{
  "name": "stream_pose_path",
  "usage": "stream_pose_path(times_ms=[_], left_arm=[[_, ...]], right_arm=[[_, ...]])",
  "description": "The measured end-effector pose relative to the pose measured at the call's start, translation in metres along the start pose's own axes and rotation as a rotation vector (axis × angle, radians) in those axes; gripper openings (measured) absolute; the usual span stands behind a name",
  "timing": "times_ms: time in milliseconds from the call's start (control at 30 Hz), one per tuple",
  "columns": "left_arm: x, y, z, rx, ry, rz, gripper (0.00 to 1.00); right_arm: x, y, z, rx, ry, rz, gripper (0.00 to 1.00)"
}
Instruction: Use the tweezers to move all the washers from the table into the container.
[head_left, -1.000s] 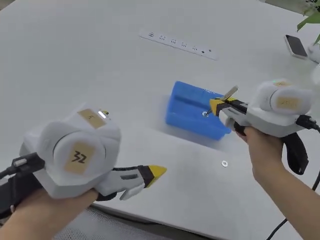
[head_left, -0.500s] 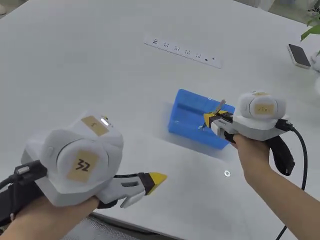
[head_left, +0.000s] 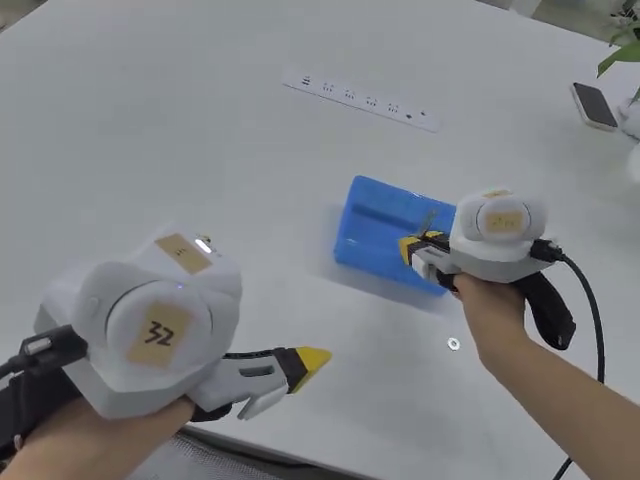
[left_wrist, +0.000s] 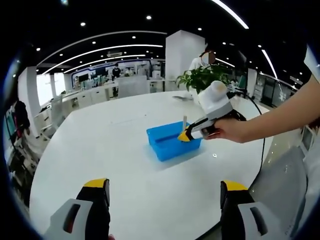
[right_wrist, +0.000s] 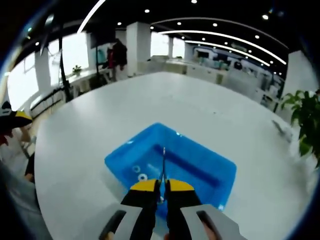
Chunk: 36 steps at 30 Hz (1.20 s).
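A blue container (head_left: 378, 228) stands mid-table. My right gripper (head_left: 411, 250) hovers at its near right rim, shut on thin metal tweezers (head_left: 426, 222). In the right gripper view the tweezers (right_wrist: 163, 162) point down into the container (right_wrist: 200, 172), above two washers (right_wrist: 139, 173) on its floor. One washer (head_left: 453, 344) lies on the table, nearer me than the container and below the right hand. My left gripper (head_left: 290, 378) hangs open over the table's near edge, holding nothing. The left gripper view has the container (left_wrist: 170, 145), the right gripper (left_wrist: 186, 136) and the loose washer (left_wrist: 215, 155).
A white power strip (head_left: 360, 98) lies beyond the container. A phone (head_left: 593, 104) rests at the far right by a plant (head_left: 622, 45). The white table (head_left: 170, 140) is bare to the left. The right gripper's cable (head_left: 590, 300) trails by the arm.
The right gripper has come down and slightly nearer, so the tweezers now sit low at the container's near rim. The left gripper has hardly moved. The head camera shifted a little.
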<state>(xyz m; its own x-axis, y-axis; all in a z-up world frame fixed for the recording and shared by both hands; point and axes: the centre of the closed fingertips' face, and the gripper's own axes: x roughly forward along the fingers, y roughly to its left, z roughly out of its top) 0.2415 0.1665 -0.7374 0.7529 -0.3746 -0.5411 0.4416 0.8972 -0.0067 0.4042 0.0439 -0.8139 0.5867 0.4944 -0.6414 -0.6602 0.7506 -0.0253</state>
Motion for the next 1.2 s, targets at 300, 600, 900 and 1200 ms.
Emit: stream_pose_path(times_ms=[300, 600, 900, 1200], left_arm=[[0.000, -0.004, 0.003, 0.008, -0.002, -0.003, 0.94], [-0.009, -0.007, 0.011, 0.016, -0.036, 0.006, 0.96], [-0.012, -0.023, 0.017, 0.027, -0.054, -0.023, 0.96], [-0.010, -0.039, 0.026, 0.066, -0.063, -0.061, 0.96]], right_arm=[[0.001, -0.002, -0.001, 0.024, -0.004, 0.007, 0.03], [-0.012, -0.012, 0.008, 0.086, -0.061, 0.020, 0.04], [-0.074, -0.036, 0.030, 0.162, -0.196, -0.020, 0.04], [-0.133, -0.037, 0.019, 0.195, -0.281, -0.080, 0.04]])
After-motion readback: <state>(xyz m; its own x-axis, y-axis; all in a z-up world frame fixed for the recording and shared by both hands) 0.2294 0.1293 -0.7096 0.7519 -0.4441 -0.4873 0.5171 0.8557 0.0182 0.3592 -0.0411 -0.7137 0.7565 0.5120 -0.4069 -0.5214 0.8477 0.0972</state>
